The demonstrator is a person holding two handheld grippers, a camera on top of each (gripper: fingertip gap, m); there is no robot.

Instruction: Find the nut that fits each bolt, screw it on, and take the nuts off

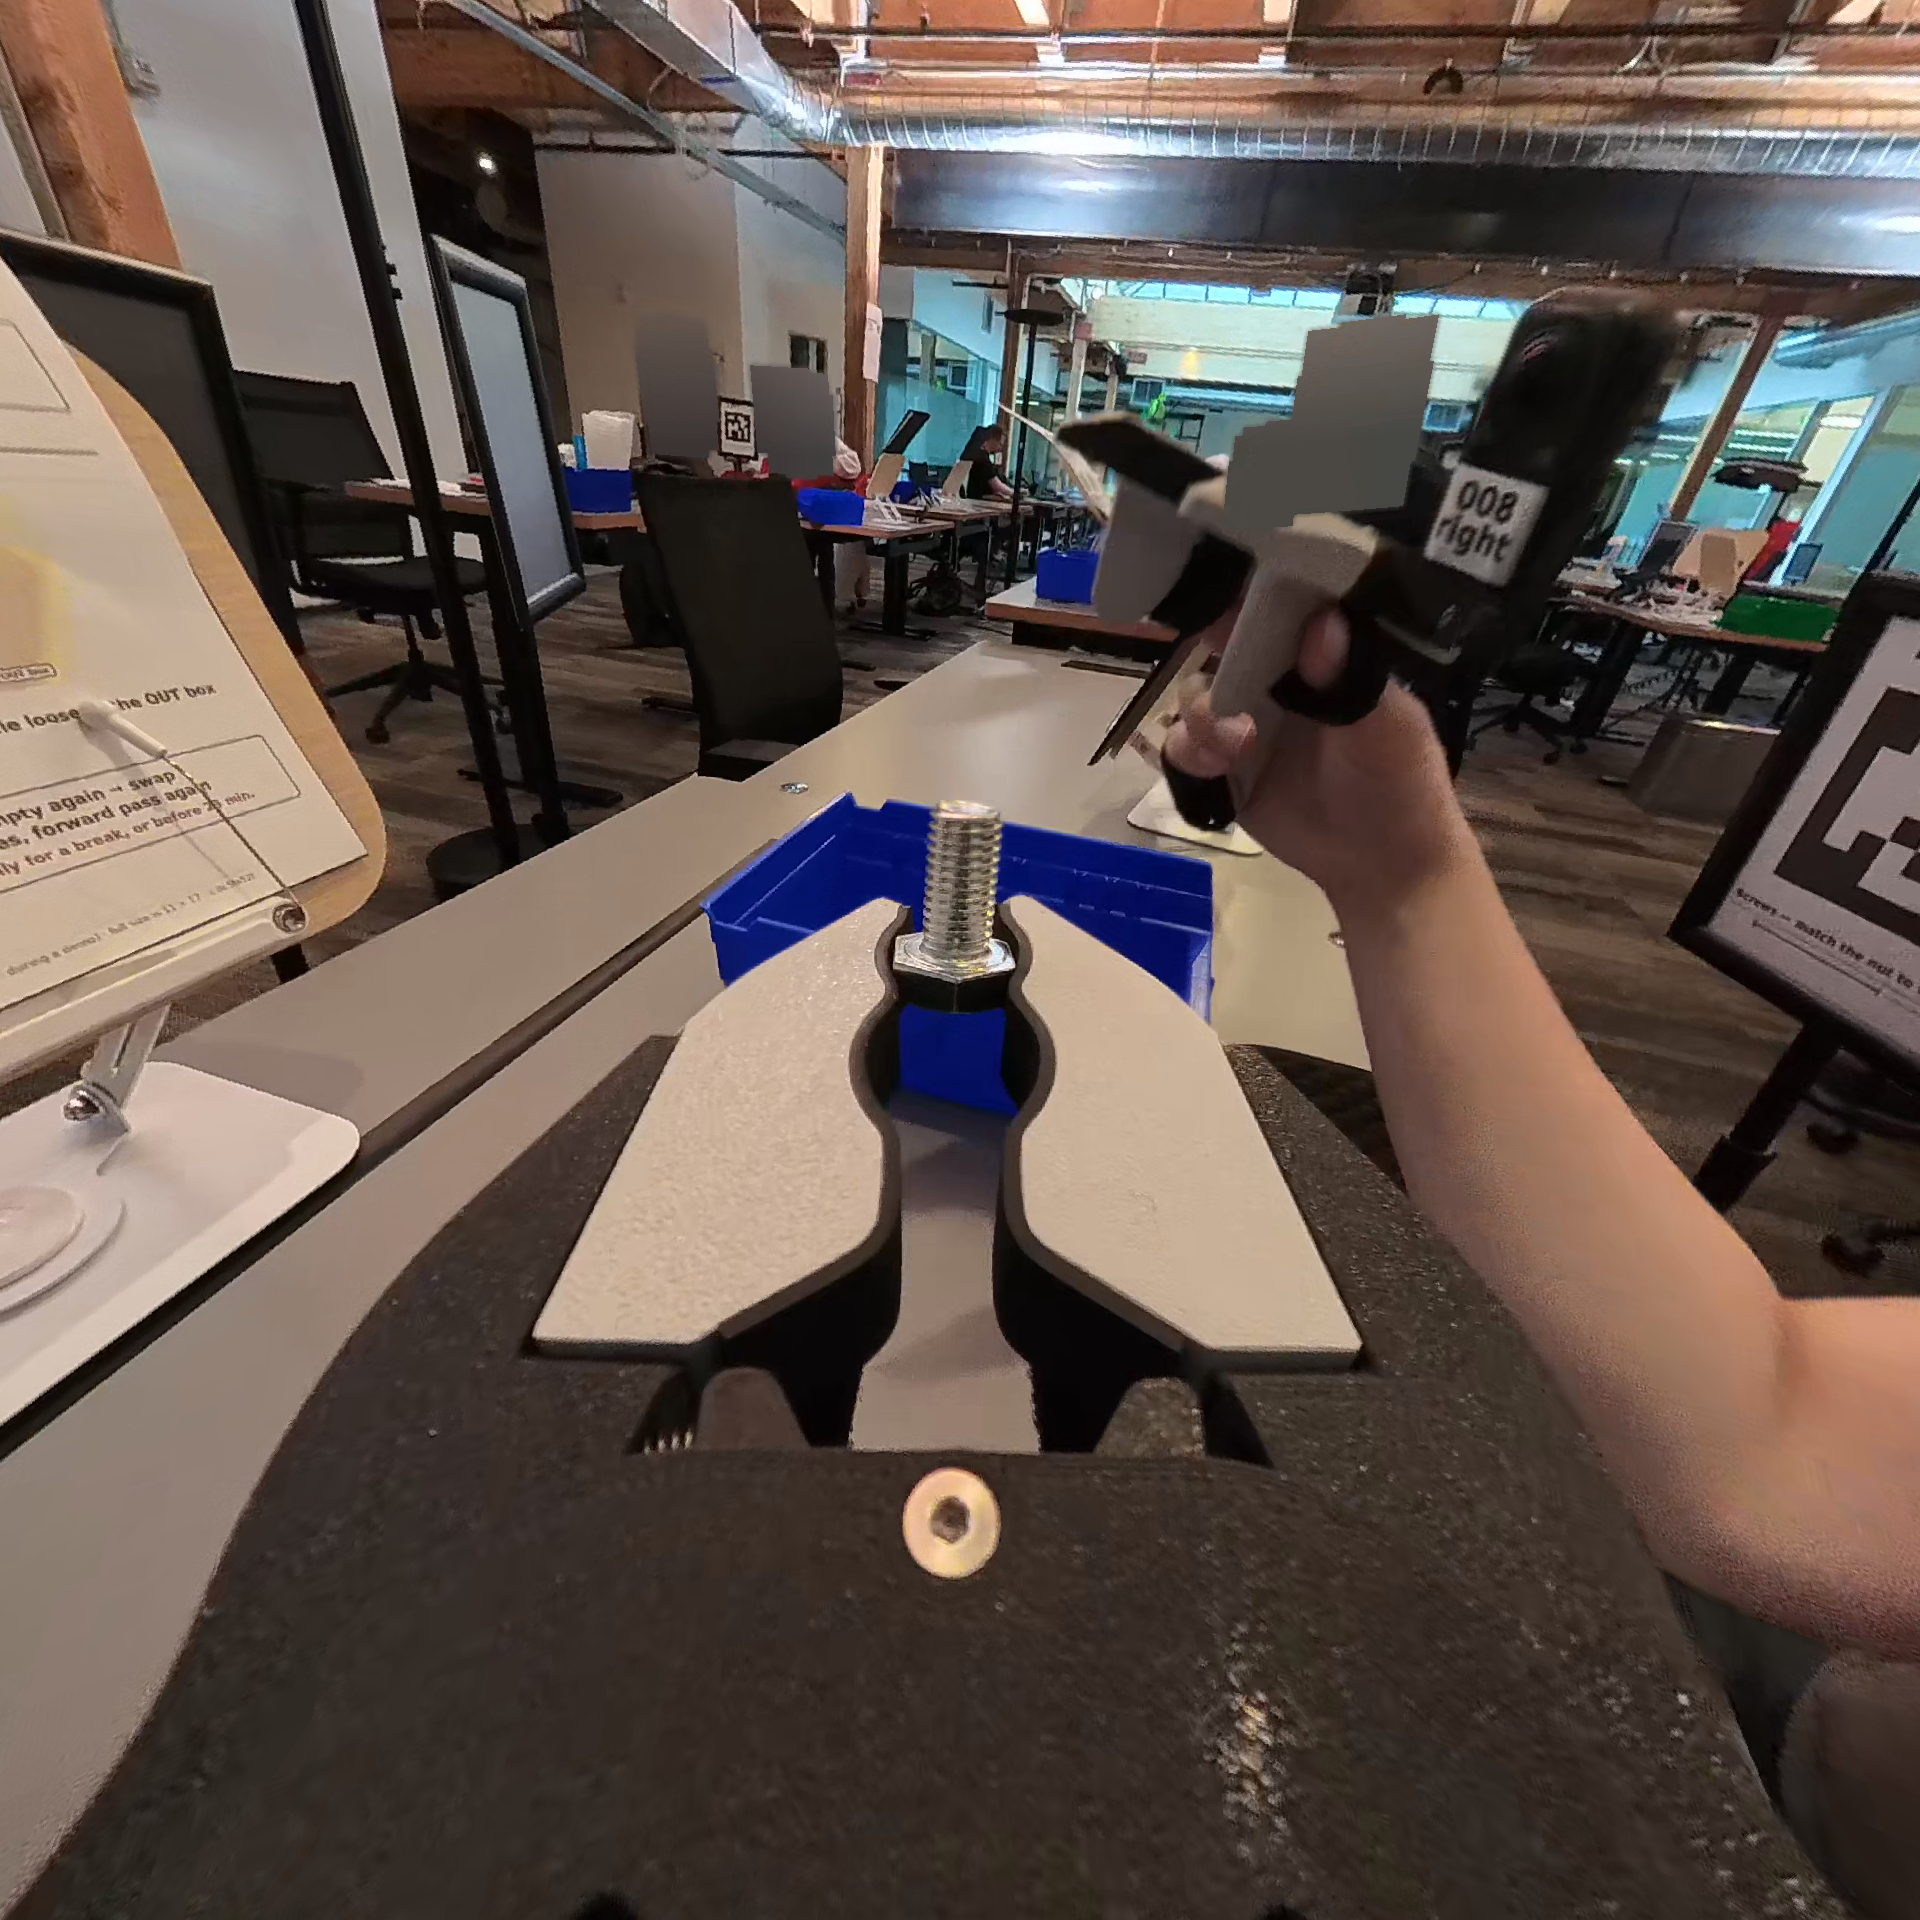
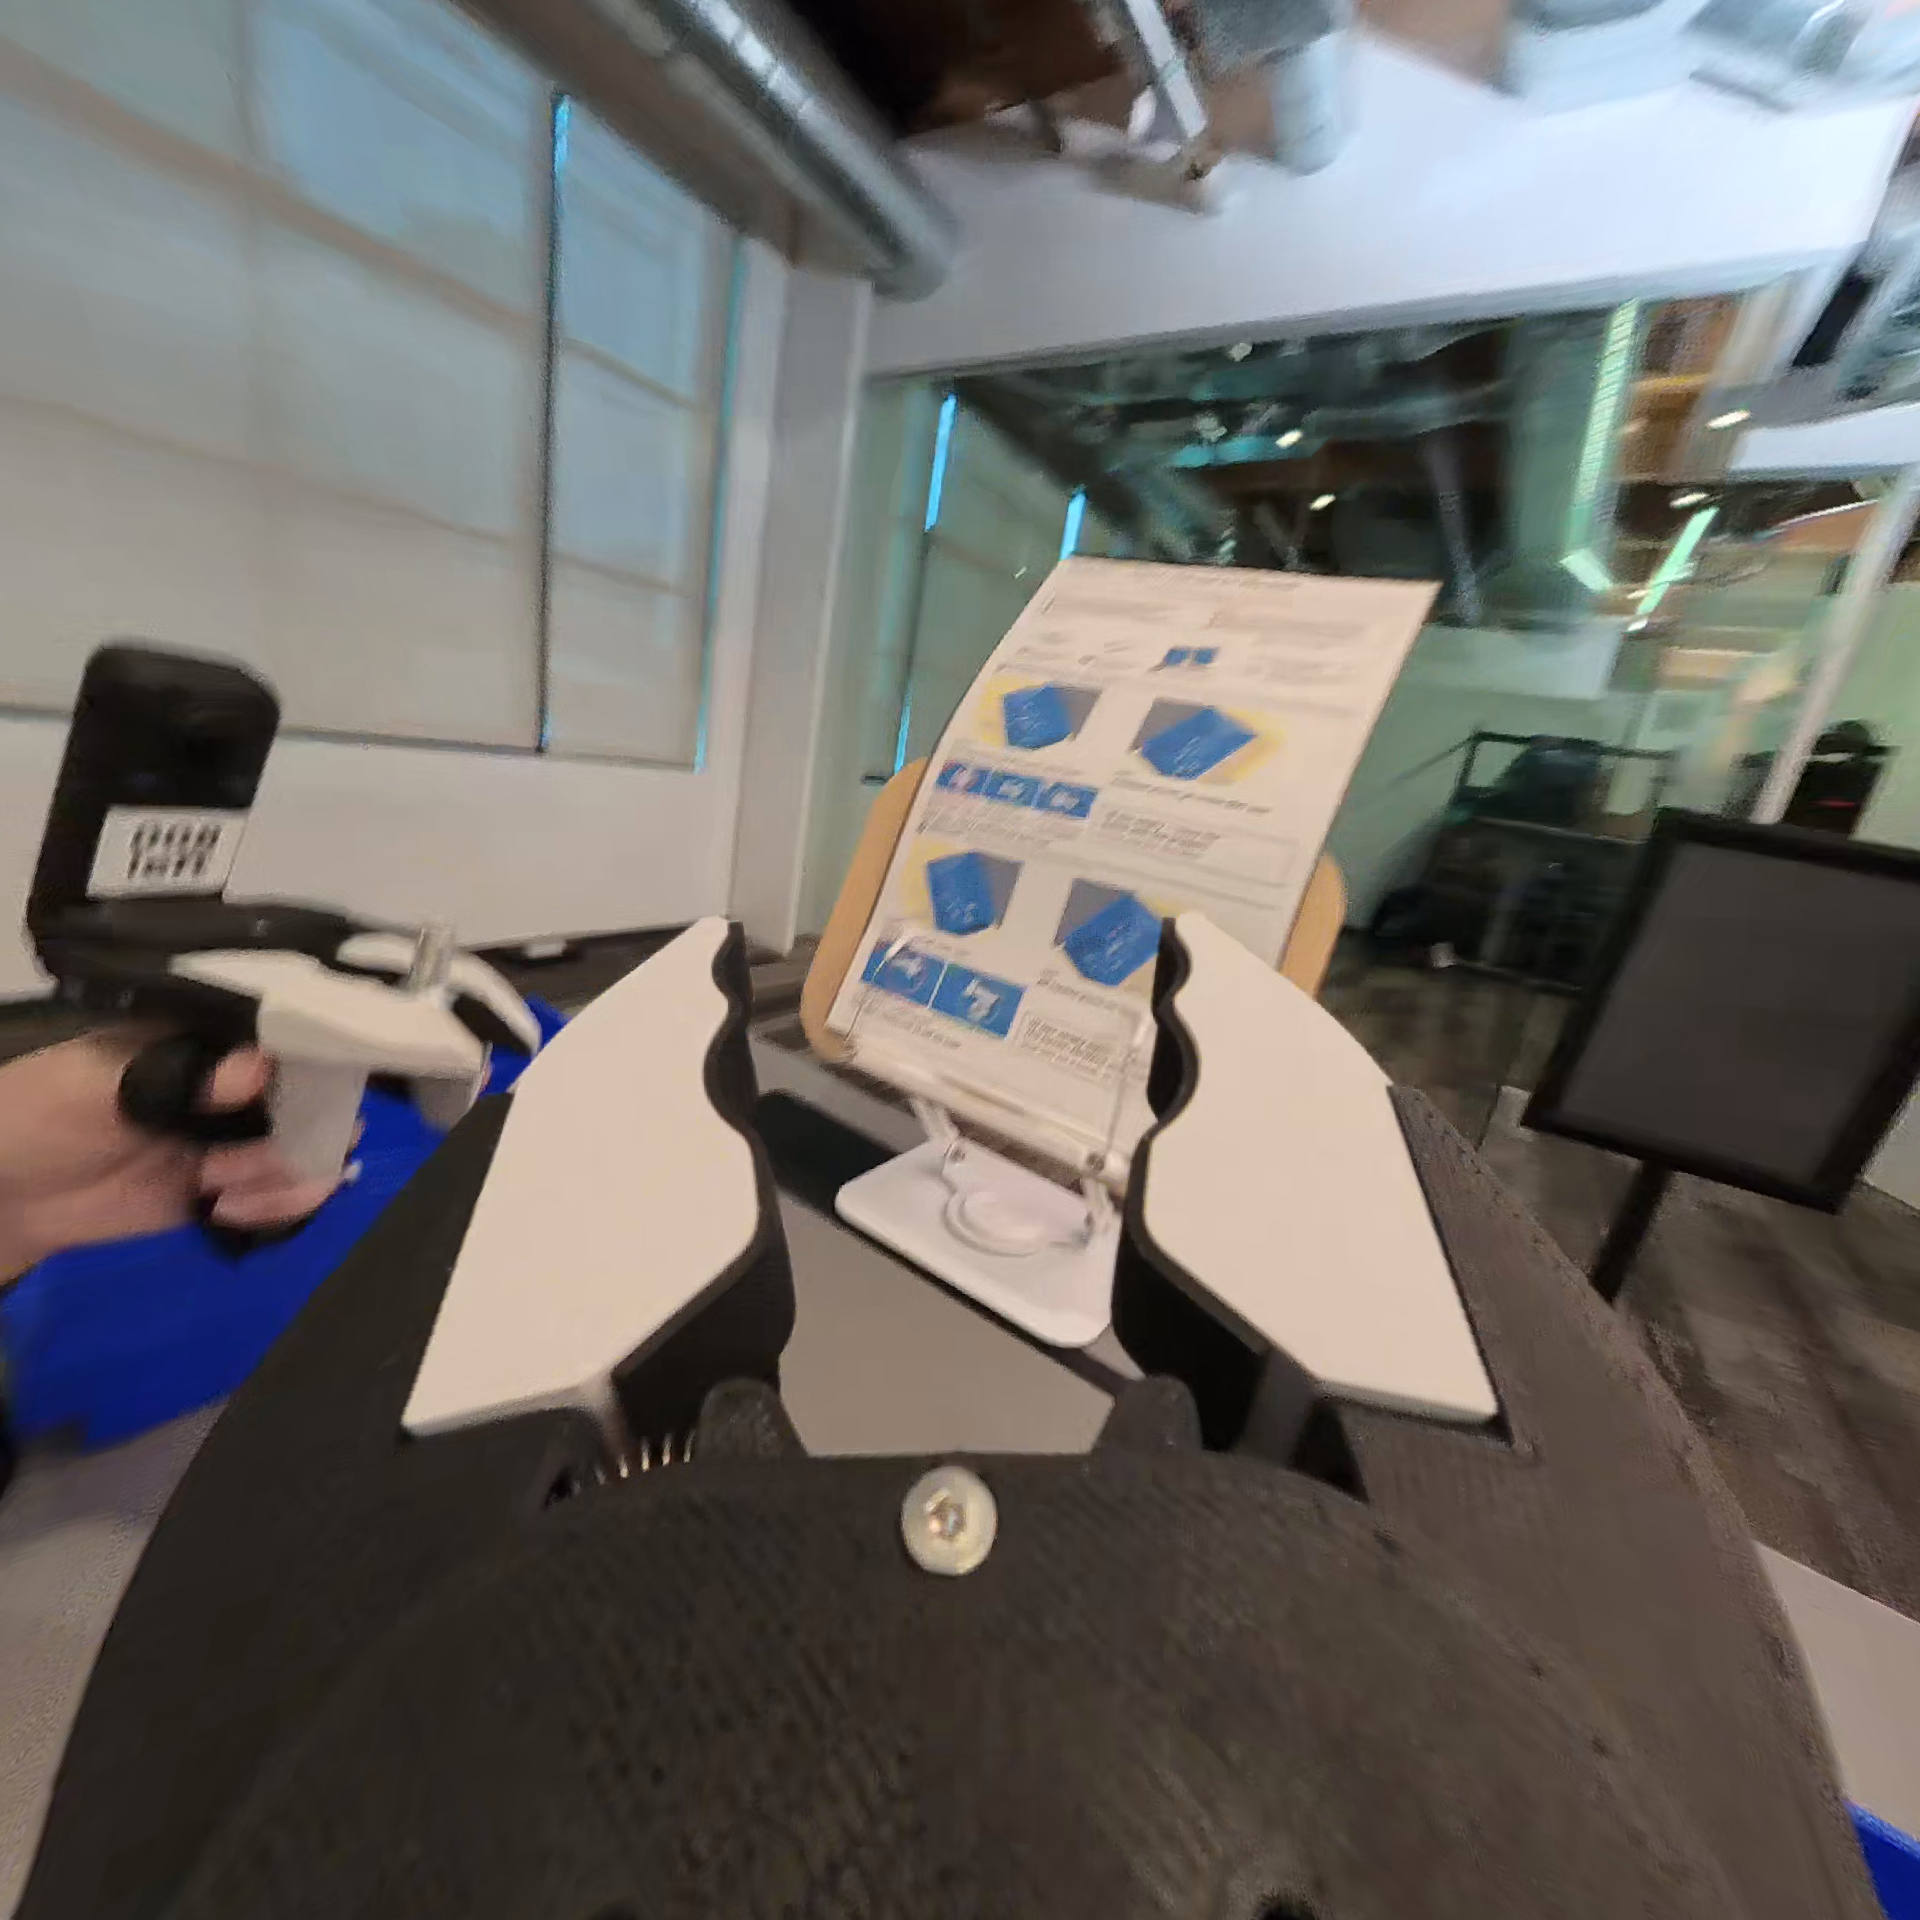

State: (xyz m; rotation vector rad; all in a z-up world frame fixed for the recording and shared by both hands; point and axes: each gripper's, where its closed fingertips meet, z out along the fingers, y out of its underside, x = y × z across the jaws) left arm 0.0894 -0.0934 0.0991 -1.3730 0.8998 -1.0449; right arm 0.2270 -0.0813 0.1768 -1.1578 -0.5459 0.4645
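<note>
1. While clamped by the left gripper, stands upright between the closed fingertips: a silver bolt, threads up, hex head pinched in the notch, a dark nut-like piece just under the head, too dim to tell for sure.
2. Seen only from the left wrist: a blue bin on the grey table right behind the bolt, its contents hidden; the right gripper raised well above the table in a bare hand, blurred.
3. Seen only from the right wrist: right gripper with fingers spread wide, nothing between them; an instruction sheet with blue pictures on a white stand beyond; a black sign frame at right.
4. From the right wrist also: left gripper at far left, bolt poking up, blurred.
5. Bears a white sticker with writing: each gripper body. Carries printed text: sheet on the clipboard at left.
</note>
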